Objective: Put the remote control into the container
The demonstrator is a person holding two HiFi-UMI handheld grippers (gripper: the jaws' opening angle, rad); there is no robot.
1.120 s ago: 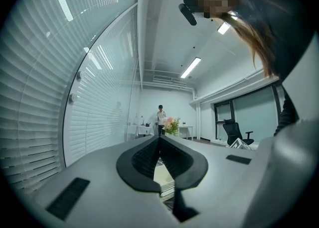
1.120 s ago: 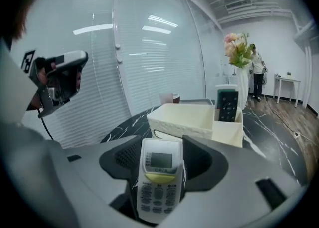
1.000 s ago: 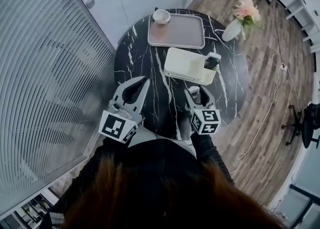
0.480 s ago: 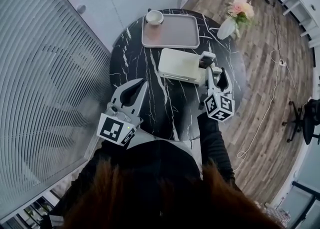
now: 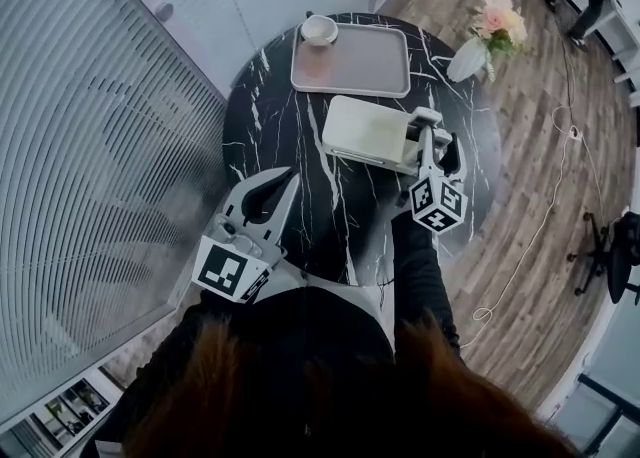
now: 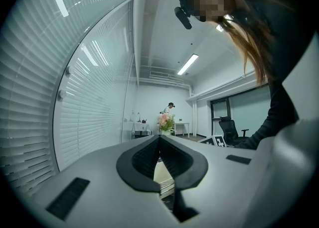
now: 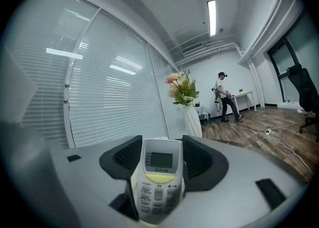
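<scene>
A white box-shaped container (image 5: 365, 131) lies in the middle of the round black marble table (image 5: 270, 116). The remote control (image 5: 424, 118) stands upright at the container's right end. My right gripper (image 5: 433, 141) reaches it from the near side. In the right gripper view the remote control (image 7: 158, 174), white with a small screen and a yellow button, fills the gap of the right gripper (image 7: 160, 165), which is shut on its sides. My left gripper (image 5: 289, 177) hovers over the table's near left part, shut and empty, its tips meeting in its own view (image 6: 159, 140).
A grey tray (image 5: 352, 61) with a small cup (image 5: 320, 29) on it sits at the table's far side. A white vase (image 5: 466, 59) with pink flowers stands at the far right edge. Slatted blinds (image 5: 90, 146) run along the left. A person (image 7: 223, 95) stands far off.
My right gripper has moved from the table's near edge up to the container's right end and now holds the remote control. The left gripper has stayed in place.
</scene>
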